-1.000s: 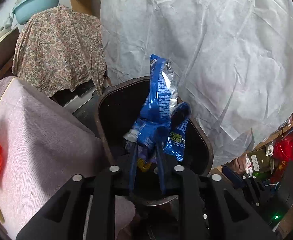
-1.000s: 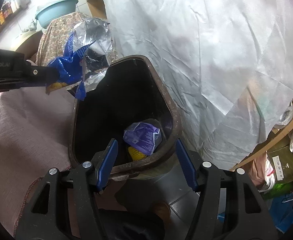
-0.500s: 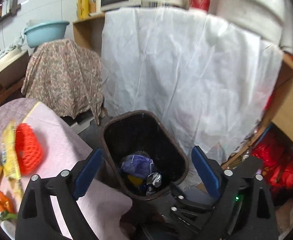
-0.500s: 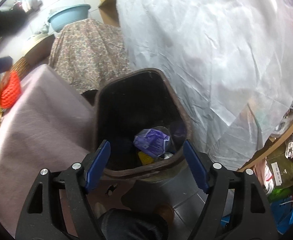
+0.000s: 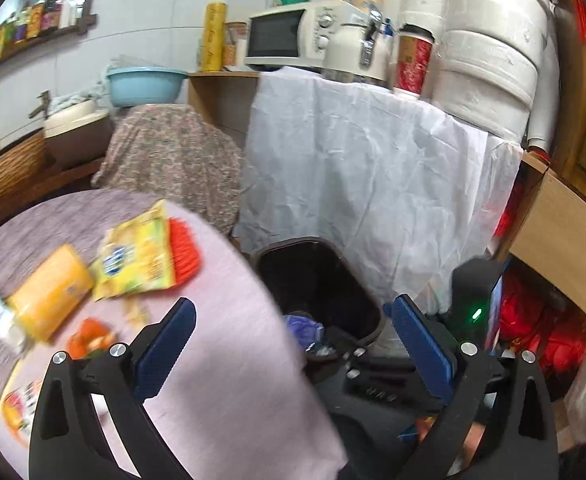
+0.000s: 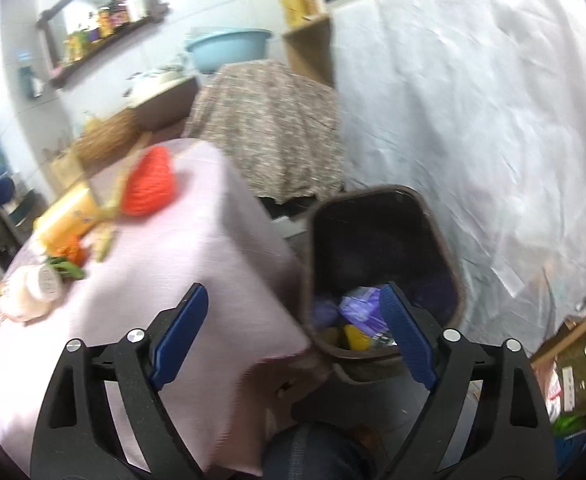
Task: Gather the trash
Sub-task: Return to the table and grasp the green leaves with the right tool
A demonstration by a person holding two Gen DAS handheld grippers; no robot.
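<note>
From the left view, the left tongs [image 5: 289, 332] are wide apart with nothing in them; a second ago they were pinched on a blue bag over the bin [image 5: 317, 280], and the jaws have just been opening. That bag is gone from them, so I think it dropped in with the purple wrapper [image 5: 303, 328] at the bottom. More trash waits on the desk [image 5: 221, 360]: a yellow bag [image 5: 137, 256], an orange pack [image 5: 49, 296] and a red net [image 5: 185, 248]. From the right view, the right tongs [image 6: 293, 332] are apart and empty too, their jaws just opening wider. The bin [image 6: 381, 240] sits just beside the desk [image 6: 197, 280]. So the next pick looks like something from the desk.
</note>
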